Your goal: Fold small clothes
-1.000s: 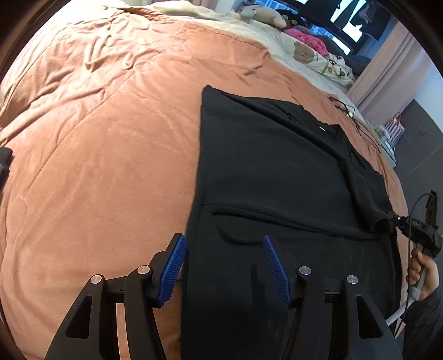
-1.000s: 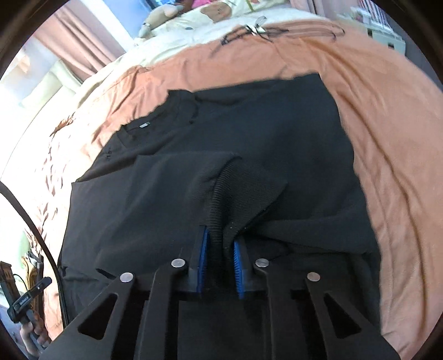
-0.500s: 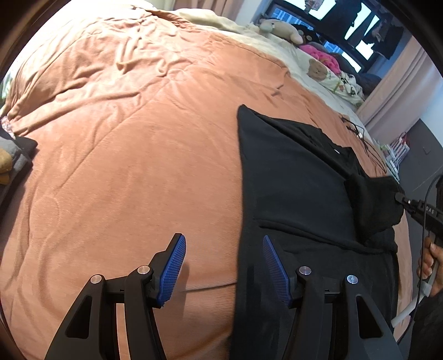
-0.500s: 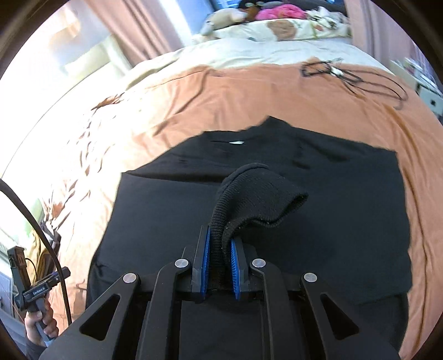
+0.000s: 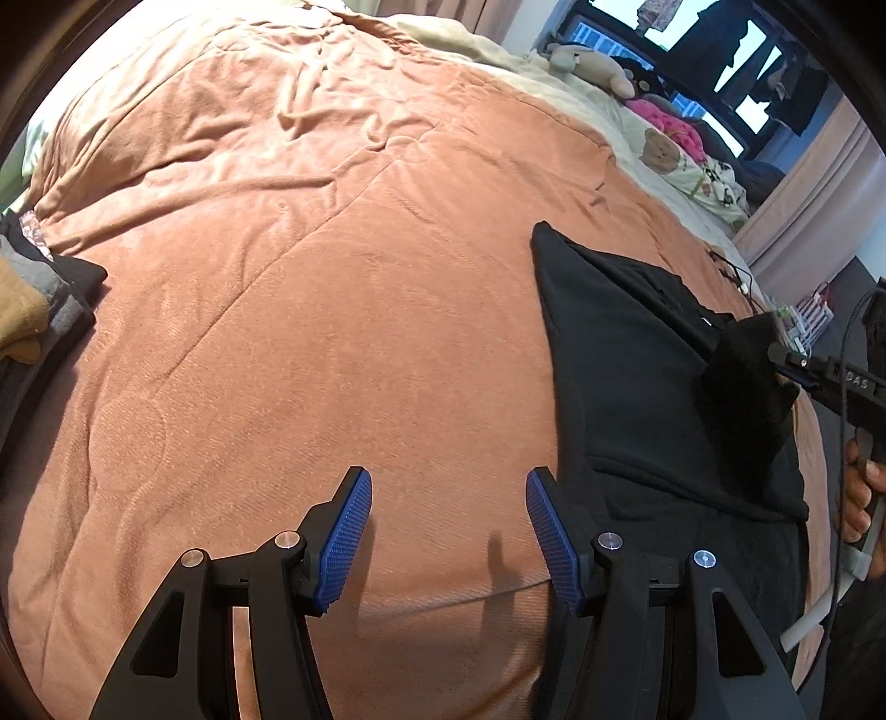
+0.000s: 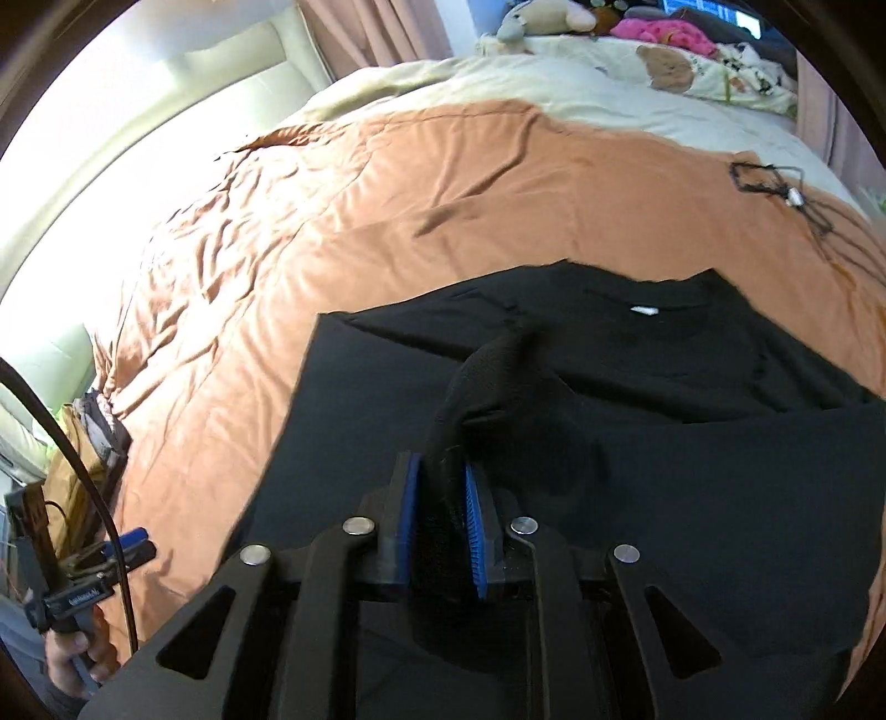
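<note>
One sleeve (image 6: 498, 360) of the black top (image 6: 637, 471) on the bed (image 6: 443, 183) sits between my right tongs (image 6: 440, 490), whose jaws are easing apart; left tongs (image 5: 448, 531) gape empty over the blanket. Most folding remains.

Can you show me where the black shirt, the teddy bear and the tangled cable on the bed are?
Black shirt (image 6: 692, 498): right wrist view, flat body panel.
Teddy bear (image 6: 545, 22): right wrist view, its body, by the pillows.
Cable (image 6: 775, 185): right wrist view, middle of the tangle.
</note>
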